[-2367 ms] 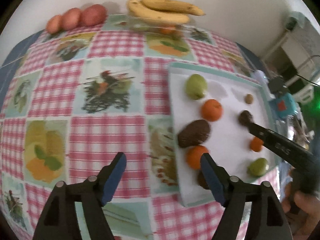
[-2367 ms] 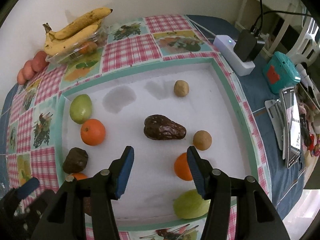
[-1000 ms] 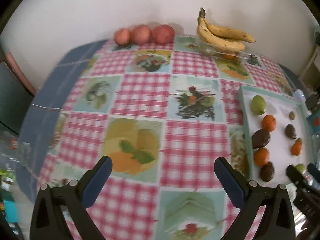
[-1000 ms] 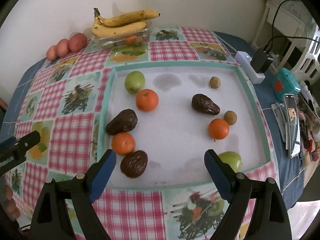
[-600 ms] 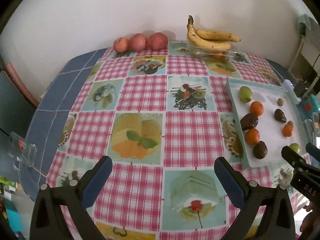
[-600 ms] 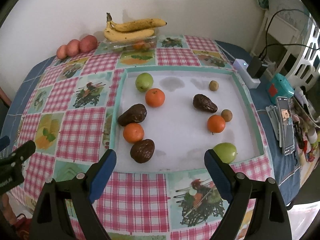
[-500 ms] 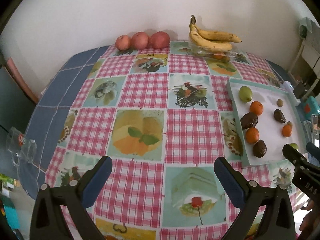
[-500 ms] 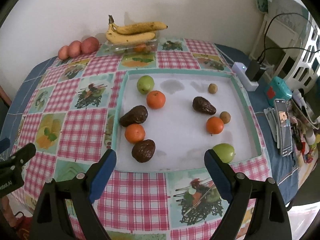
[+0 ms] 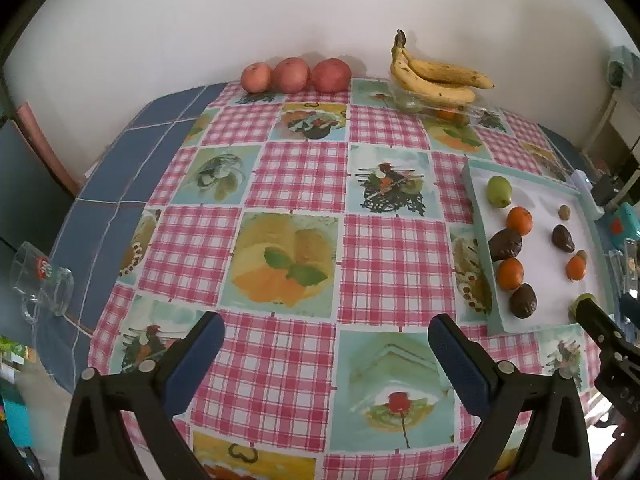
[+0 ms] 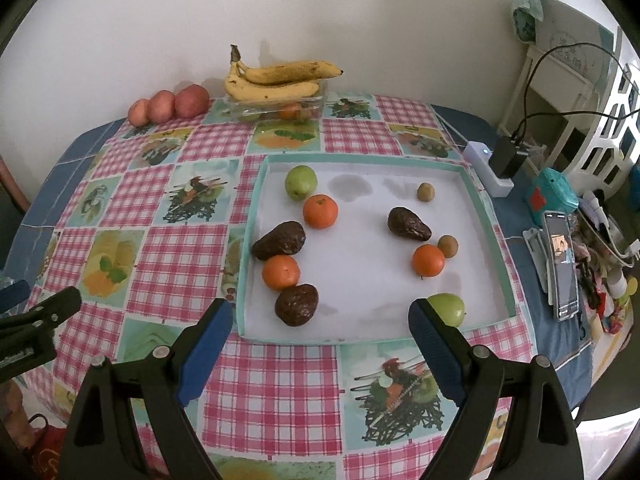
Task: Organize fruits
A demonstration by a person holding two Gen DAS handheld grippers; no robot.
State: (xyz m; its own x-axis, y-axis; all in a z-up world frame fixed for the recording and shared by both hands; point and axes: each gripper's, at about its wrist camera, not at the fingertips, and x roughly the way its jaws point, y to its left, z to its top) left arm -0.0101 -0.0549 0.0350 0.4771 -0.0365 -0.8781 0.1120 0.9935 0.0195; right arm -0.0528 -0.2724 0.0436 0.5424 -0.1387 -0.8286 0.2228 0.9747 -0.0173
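Observation:
A white tray with a teal rim (image 10: 248, 240) (image 9: 478, 240) holds two green fruits (image 10: 301, 182) (image 10: 447, 309), three oranges (image 10: 320, 211) (image 10: 281, 272) (image 10: 428, 260), three dark avocados (image 10: 279, 240) (image 10: 297, 305) (image 10: 409, 224) and two small brown fruits (image 10: 425, 191) (image 10: 447, 246). My right gripper (image 10: 320, 340) hangs open above the tray's near edge, nothing between its fingers. My left gripper (image 9: 326, 354) is open over the checked tablecloth, left of the tray, and holds nothing.
Against the back wall lie three red apples (image 9: 294, 75) and bananas (image 9: 434, 76) on a clear box. A glass mug (image 9: 42, 284) lies at the table's left edge. A power strip (image 10: 486, 168), a teal device (image 10: 550, 196) and a phone (image 10: 560, 264) sit right of the tray.
Both grippers have drawn back and up from the table, so more of the cloth and the whole tray show. Both stay wide open. No fruit has moved.

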